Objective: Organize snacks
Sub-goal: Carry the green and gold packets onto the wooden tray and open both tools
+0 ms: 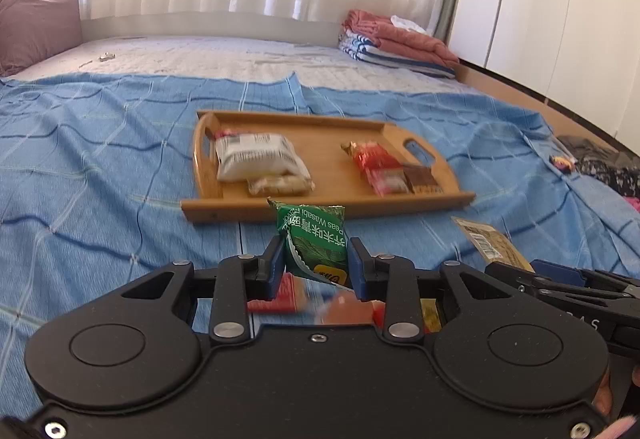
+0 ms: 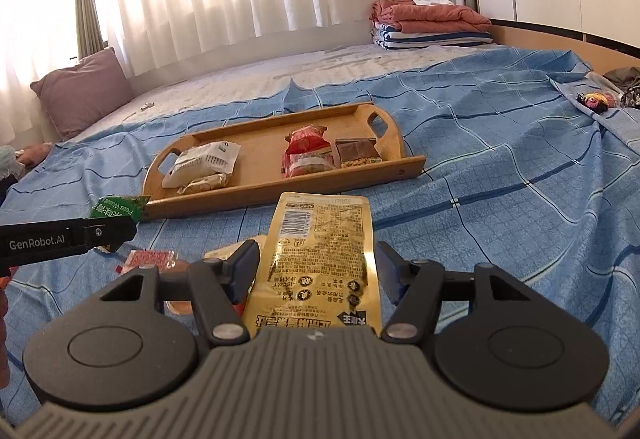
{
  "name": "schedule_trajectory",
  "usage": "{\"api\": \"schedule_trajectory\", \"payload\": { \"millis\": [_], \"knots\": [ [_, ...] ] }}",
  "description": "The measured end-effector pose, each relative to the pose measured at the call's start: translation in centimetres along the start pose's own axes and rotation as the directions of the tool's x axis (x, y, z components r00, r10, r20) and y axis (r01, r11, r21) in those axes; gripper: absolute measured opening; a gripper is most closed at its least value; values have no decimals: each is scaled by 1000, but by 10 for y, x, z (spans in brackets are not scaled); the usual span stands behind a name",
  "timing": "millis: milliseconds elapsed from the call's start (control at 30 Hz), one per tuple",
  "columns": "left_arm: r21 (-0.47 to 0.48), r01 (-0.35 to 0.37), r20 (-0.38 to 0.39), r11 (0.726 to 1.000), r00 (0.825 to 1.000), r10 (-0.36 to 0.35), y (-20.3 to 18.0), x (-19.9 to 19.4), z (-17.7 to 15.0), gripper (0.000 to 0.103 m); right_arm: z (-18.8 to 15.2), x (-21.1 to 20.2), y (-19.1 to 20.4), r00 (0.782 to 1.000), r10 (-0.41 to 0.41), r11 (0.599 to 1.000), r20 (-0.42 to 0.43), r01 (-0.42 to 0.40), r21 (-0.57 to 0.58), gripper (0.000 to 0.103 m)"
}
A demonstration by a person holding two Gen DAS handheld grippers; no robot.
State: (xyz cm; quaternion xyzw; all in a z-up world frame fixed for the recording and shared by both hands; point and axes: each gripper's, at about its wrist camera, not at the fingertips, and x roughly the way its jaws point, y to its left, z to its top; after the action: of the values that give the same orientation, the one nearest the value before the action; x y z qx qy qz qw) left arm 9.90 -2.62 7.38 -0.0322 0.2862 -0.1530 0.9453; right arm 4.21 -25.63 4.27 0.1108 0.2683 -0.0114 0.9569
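1. Left gripper (image 1: pixel 316 259): fingers nearly together, clamped on the green wasabi-pea packet (image 1: pixel 314 239). Pads bite both side edges of its lower half; the top stands free above the fingertips, upright with a slight lean.
2. Right gripper (image 2: pixel 316 271): fingers about halfway apart, closed on the gold pouch (image 2: pixel 320 255). It fills the gap, and its upper end sticks out toward 12 o'clock.
3. Handling, green packet: I judge it light, crinkly and soft-sided. The film looks slick, so a hold low across the body should resist twisting better than one on a seam.
4. Handling, gold pouch: glossy foil, wider and floppier; the free end may droop. I grip mid-body, across the width.
5. Wooden tray (image 1: pixel 240 205) lies at 12 o'clock from both grippers on the blue sheet (image 1: pixel 100 159). White bag (image 1: pixel 256 157) sits at its left end, red wrappers (image 1: pixel 376 159) and brown bar (image 1: pixel 422 179) toward its right; the middle is bare.
6. Loose snacks lie on the sheet beneath my grippers, blurred; I cannot tell their kinds.
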Motion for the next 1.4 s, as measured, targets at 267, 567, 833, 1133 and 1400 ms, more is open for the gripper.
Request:
{"api": "schedule_trajectory", "payload": {
  "millis": [267,567,833,1133,1400],
  "knots": [
    [-64,24,-9,998,1000,-24,20,25,61,31,62,29,-12,999,40,999,-2,-40,1,65],
    [-103,53,-14,993,998,-55,24,74,119,31,127,93,-28,993,94,996,-65,-93,14,65],
    [-193,118,-56,974,990,-131,24,147,135,31,155,161,-43,992,61,998,-110,-59,25,65],
    [-160,88,-145,983,983,-112,16,203,99,31,155,220,-35,989,16,999,-145,-22,-39,65],
    [-132,76,-158,988,983,-97,9,217,79,31,144,256,-31,990,-8,997,-142,-3,-81,65]
  ]
}}
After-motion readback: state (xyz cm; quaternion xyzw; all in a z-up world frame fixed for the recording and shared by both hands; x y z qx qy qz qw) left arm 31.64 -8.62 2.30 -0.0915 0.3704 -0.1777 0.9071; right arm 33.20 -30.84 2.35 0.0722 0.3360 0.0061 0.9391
